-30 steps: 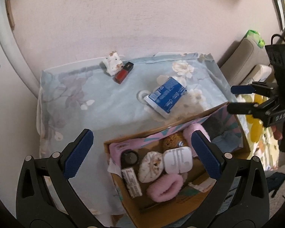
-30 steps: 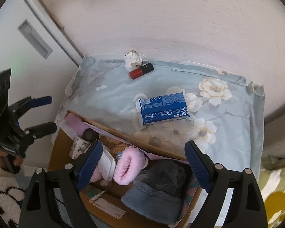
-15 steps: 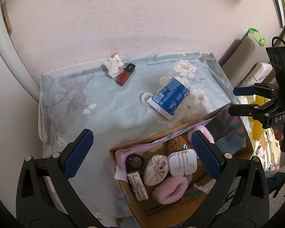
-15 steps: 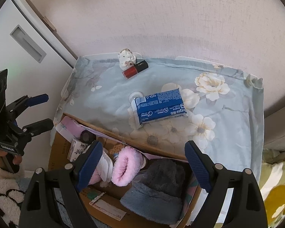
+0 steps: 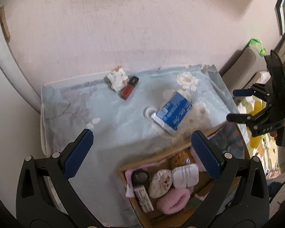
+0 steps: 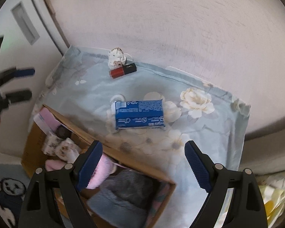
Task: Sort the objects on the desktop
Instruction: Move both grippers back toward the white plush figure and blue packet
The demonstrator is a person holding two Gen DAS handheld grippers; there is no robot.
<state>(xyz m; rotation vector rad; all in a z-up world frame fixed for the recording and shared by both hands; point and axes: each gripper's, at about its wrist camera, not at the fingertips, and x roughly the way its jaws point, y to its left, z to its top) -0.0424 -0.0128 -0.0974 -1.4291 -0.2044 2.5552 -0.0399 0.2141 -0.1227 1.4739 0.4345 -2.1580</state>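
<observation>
While empty and spread wide, left gripper [image 5: 141, 153] and right gripper [image 6: 143, 164] above blue rectangular foil packet [image 6: 140, 114] on pale floral tablecloth [image 6: 89, 93].

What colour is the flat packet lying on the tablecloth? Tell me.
Blue with white print: the packet shows best in the right wrist view.

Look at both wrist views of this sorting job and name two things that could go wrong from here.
1. The blue packet lies flat on the loose cloth, partly over a white ring; open jaws closing on it may pinch cloth or drag the ring.
2. The red tube touches the white figurine by the wall; grabbing one could knock the other.
</observation>
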